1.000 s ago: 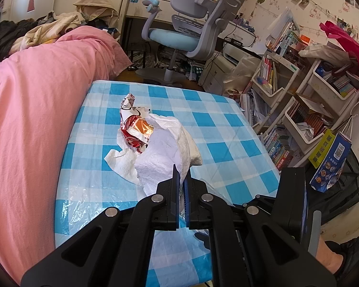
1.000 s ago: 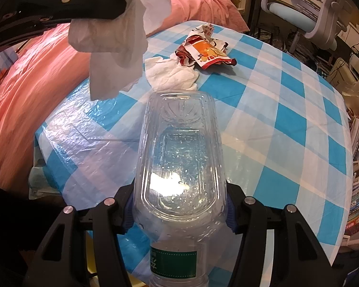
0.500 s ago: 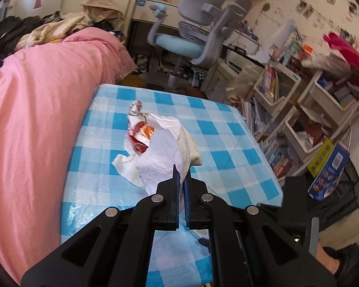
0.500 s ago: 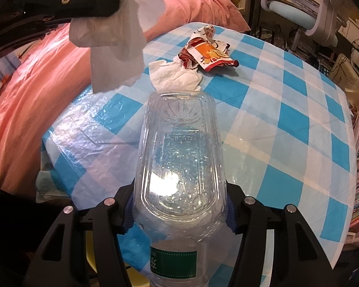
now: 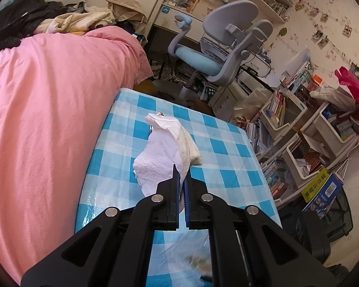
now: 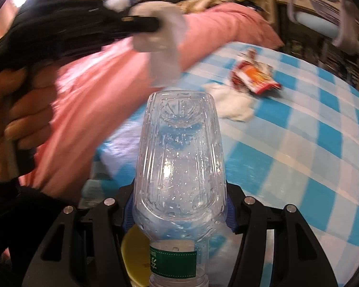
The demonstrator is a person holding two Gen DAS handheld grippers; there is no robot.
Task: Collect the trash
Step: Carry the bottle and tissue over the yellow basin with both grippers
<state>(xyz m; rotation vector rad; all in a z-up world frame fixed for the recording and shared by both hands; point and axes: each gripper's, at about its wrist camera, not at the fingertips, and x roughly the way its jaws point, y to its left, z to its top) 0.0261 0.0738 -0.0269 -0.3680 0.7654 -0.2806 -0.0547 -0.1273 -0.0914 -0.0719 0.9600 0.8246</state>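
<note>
Checkered table [image 6: 311,143]: wrapper [image 6: 253,76], seemingly tissue [image 6: 234,105]; left fingers [image 5: 181,177] clamping napkin [image 5: 165,153], right [image 6: 179,205] bottle [image 6: 179,167].

- A lived-in bedroom with a study corner, in a home.
- A pink quilt [image 5: 47,110] covers a bed at nine o'clock, clothes heaped [image 5: 67,21] behind it.
- A grey and pale-blue desk chair [image 5: 217,52] stands at twelve o'clock before a white desk.
- White shelf bins crammed with books [image 5: 296,129] fill three o'clock.
- A blue-and-white checked table cover [image 5: 217,148] lies in the centre.
</note>
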